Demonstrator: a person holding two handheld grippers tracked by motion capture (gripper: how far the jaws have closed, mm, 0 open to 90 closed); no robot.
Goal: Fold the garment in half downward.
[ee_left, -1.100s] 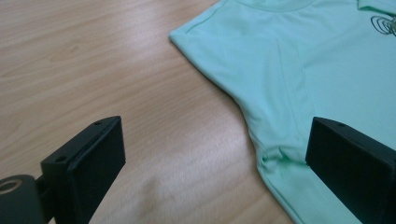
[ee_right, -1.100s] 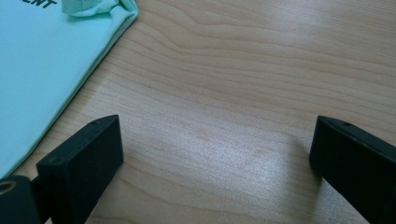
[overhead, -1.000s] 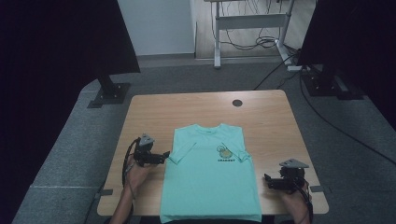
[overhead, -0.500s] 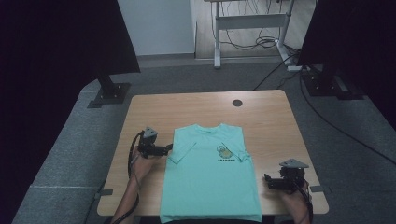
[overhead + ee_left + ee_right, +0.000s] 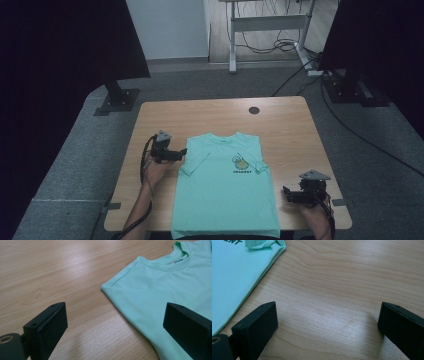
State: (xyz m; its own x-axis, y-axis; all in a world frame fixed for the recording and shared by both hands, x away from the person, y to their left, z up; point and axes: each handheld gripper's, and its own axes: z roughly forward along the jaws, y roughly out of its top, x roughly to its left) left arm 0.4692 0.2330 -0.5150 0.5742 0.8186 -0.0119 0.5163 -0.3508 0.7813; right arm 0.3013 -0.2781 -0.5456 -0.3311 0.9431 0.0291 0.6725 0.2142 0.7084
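Mint-green cotton T-shirt (image 5: 225, 190) lies flat, lower centre. Left gripper (image 5: 181, 152) beside its sleeve and right gripper (image 5: 286, 193) at lower right both gape wide, holding nothing.

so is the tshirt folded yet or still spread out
Partly folded: the t-shirt lies flat on the table with both sleeves tucked over its body, which remains full length.

Black blocky tongs (image 5: 176, 155) with screws, grey plate, black cable.
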